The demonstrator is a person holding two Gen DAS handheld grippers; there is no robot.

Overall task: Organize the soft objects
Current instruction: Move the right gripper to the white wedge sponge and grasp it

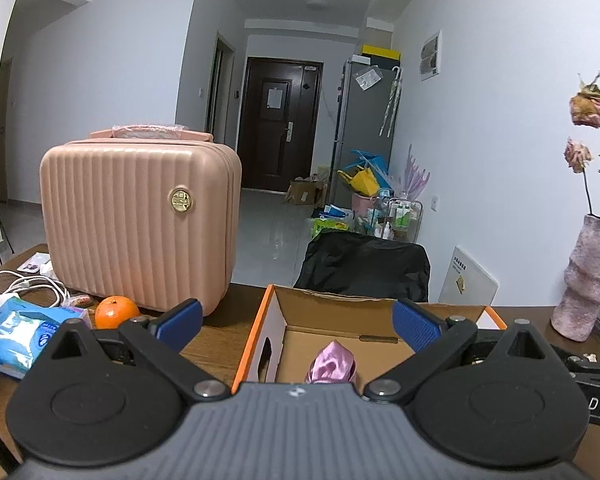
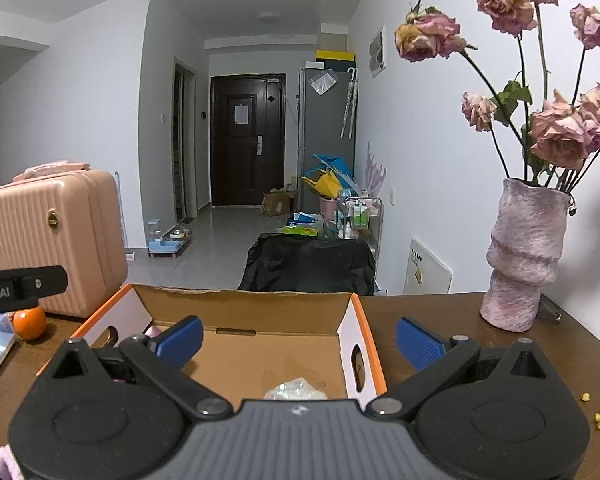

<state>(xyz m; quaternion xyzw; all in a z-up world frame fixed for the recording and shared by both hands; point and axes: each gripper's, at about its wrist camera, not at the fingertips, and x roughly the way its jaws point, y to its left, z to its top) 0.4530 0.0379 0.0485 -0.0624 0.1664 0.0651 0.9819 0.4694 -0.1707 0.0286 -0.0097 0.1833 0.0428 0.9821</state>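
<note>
Both tools gape wide, empty: left tool above the scrunchie in the box; right tool risks nudging the vase to its right.

Left gripper and right gripper spread wide, empty.

We see our right gripper spread wide over an open cardboard box with orange edges, where a crinkly pale bundle lies on the box floor just ahead of the gripper body. Left of the box stand a pink ribbed case and an orange; to the right, a pink vase holds dried roses on the brown table
</note>
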